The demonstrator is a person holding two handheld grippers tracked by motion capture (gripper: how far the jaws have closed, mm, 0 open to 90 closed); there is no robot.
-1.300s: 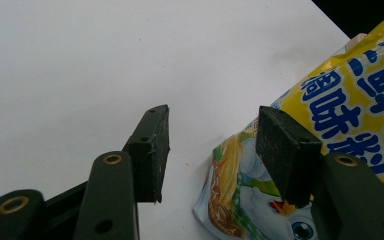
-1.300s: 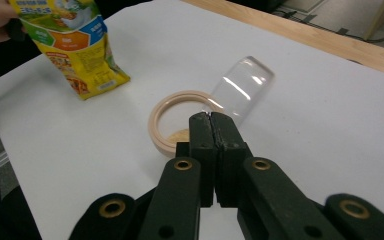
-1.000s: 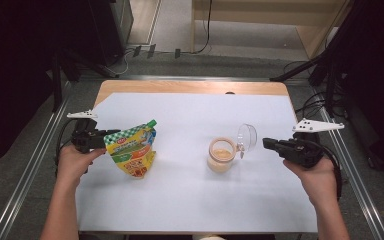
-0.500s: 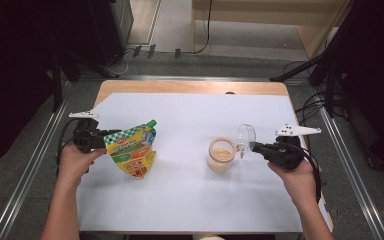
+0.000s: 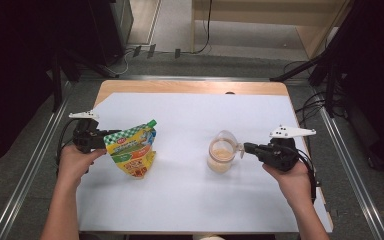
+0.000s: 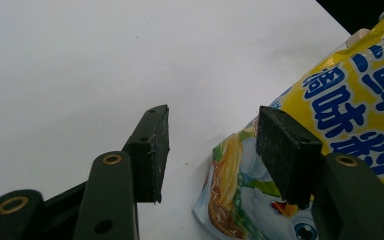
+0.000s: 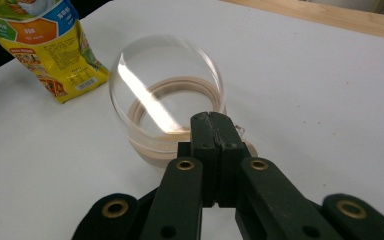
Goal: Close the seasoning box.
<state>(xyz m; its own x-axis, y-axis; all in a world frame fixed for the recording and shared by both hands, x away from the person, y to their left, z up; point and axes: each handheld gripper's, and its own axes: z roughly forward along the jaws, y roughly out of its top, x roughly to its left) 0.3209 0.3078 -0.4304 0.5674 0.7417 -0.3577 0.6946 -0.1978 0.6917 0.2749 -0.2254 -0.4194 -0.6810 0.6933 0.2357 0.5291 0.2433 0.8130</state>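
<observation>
Right gripper (image 5: 245, 148) has advanced to the jar (image 5: 222, 156), jaws together. Left gripper (image 6: 212, 150) view shows jaws apart, pouch (image 6: 340, 125) at 3 o'clock; high view cannot confirm this.

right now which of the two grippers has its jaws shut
The right gripper, its jaws pressed together beside the clear jar. The left gripper has a gap between its jaws.

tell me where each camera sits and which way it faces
High view: above the person's side, facing forward and down on the table; forearms and both tools show.
Left gripper view: rides the left tool, facing the pouch.
Right gripper view: rides the right tool, facing the jar.
All three share the pouch.
</observation>
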